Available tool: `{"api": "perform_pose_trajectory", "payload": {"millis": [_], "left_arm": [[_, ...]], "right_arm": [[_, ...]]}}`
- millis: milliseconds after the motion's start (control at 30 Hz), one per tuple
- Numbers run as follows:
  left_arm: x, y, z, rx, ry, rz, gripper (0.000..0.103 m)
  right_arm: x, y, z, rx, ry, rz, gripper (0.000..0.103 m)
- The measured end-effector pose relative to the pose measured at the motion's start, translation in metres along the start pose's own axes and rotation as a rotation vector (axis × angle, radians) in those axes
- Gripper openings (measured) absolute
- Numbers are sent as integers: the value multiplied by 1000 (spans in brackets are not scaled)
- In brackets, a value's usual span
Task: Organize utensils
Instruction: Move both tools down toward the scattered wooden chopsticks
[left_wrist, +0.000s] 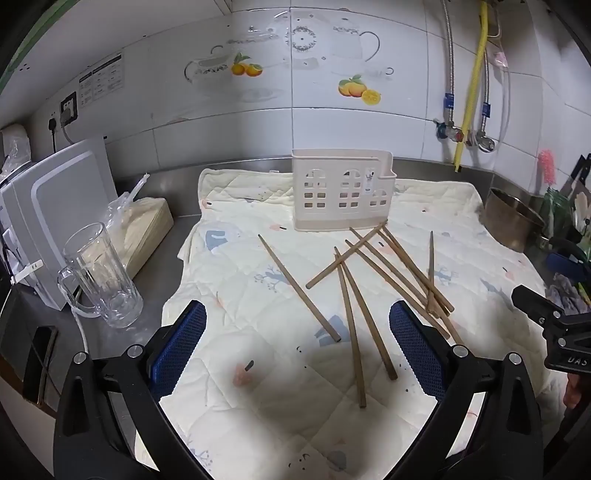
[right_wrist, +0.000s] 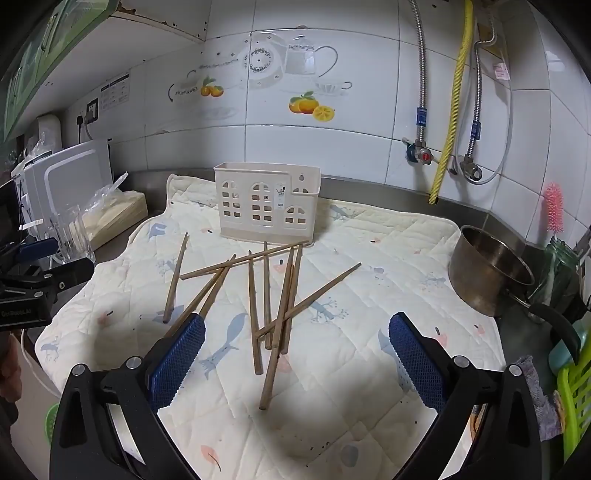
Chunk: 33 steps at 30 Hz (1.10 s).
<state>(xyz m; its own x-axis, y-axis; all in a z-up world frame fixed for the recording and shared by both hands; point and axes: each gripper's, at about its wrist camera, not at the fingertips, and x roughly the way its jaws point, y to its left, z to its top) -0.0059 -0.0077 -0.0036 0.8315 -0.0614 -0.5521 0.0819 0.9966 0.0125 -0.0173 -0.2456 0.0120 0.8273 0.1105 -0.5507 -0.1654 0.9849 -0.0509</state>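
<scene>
A scatter of wooden chopsticks (left_wrist: 373, 280) is lying loose on a cream quilted mat (left_wrist: 258, 369) that is covering the steel counter (left_wrist: 162, 254), the sticks crossing one another in an untidy heap, with one stick lying apart to the left of the pile in the left wrist view. Behind them, at the far edge of the mat and near the tiled wall (left_wrist: 332, 122), a cream plastic utensil holder (left_wrist: 341, 190) with window-shaped cutouts is standing upright, and nothing is showing above its rim. The left tongs (left_wrist: 297, 343) are hovering above the near part of the mat with the jaws standing wide apart and gripping nothing, the near ends of several chopsticks lying below the gap. The right tongs (right_wrist: 297, 347) are likewise spread fully and holding nothing, hanging over the mat with the near ends of the heap showing between the blue pads (right_wrist: 415, 363). To the left of the mat, a clear glass mug (left_wrist: 101, 275) is standing on the counter in front of a white appliance (left_wrist: 55, 206), with a bagged stack of flat cream items (left_wrist: 147, 221) lying beside it. To the right of the mat, a metal pot (right_wrist: 487, 269) is sitting on the counter, and a pink brush (right_wrist: 554, 206) is standing up behind it.
</scene>
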Motion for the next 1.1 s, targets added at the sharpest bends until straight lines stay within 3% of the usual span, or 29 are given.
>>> {"api": "perform_pose_trajectory", "payload": {"millis": [1100], "left_arm": [[13, 0, 2, -1, 12, -41, 98]], "right_arm": [[14, 3, 0, 8, 9, 7, 96]]}}
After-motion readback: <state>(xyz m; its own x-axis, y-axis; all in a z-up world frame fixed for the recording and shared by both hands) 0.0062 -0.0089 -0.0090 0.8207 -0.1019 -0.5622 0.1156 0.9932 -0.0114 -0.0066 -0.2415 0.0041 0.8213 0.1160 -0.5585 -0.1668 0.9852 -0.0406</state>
